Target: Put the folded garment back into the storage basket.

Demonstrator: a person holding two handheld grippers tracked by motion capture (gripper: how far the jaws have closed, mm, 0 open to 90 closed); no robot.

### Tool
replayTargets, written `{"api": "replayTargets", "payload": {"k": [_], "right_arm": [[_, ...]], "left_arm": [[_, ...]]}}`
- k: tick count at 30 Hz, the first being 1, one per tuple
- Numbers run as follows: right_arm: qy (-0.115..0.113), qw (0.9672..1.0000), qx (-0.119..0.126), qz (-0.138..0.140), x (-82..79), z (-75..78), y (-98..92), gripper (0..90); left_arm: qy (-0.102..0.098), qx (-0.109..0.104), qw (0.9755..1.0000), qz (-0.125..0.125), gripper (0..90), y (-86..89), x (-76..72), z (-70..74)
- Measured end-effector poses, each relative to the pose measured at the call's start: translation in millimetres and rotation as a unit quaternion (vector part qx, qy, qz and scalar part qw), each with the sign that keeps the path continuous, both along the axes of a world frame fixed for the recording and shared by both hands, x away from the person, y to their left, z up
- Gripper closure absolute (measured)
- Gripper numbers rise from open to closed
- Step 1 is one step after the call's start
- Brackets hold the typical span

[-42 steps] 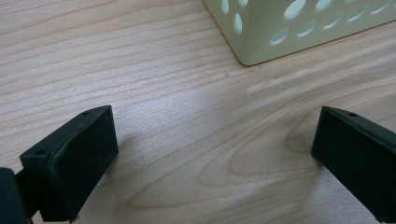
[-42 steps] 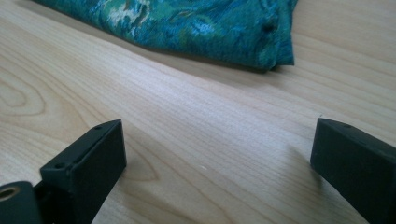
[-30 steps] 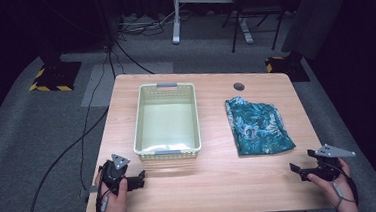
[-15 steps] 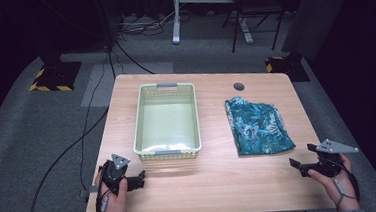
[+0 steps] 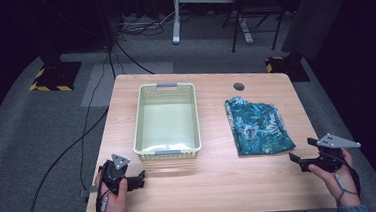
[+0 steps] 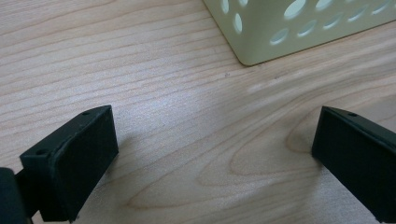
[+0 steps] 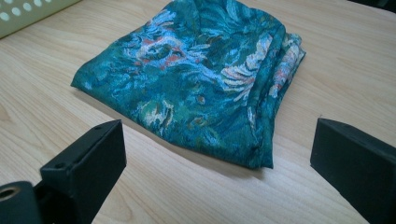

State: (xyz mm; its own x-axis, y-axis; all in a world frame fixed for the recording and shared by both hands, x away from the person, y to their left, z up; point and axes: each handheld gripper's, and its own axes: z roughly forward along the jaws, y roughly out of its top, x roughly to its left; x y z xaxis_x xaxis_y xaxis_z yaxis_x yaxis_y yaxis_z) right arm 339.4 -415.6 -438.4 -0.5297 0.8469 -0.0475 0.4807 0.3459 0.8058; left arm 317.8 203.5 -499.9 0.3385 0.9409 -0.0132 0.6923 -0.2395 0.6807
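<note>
A light wooden rectangular table (image 5: 216, 184) carries everything, its grain running left to right. On its left half, towards the middle, stands a pale green perforated plastic basket (image 5: 166, 118) with grey handle strips on its near and far rims; its inside looks empty. A corner of that basket also appears at the far edge of the left gripper view.

To the right of the basket, clear of it, lies a folded teal cloth with a floral print (image 5: 256, 125), flat on the wood with its near corner pointing toward the right-hand edge. A small dark round hole (image 5: 239, 86) sits in the tabletop beyond the cloth.

The left gripper (image 5: 140, 180) rests low at the near left corner of the table, just near of the basket, its jaws spread wide over bare wood. The right gripper (image 5: 300, 159) is held at the near right, just short of the cloth's near corner, its jaws likewise spread wide and aimed at the folded stack.

The cloth looks light, soft and limp, likely to sag and unfold when lifted. The thick folded edge at the near right, where several layers stack, seems the best place to pinch, so that all layers come up together.
</note>
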Motion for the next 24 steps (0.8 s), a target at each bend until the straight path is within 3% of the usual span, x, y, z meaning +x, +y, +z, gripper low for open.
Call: {"api": "replayTargets", "payload": {"k": [24], "right_arm": [[-0.026, 0.9996, -0.002, 0.014, 12.6, 27.6, 10.2, 3.6]], "left_arm": [[0.000, 0.000, 1.0000, 0.000, 0.1, 0.0, 0.0, 0.0]]}}
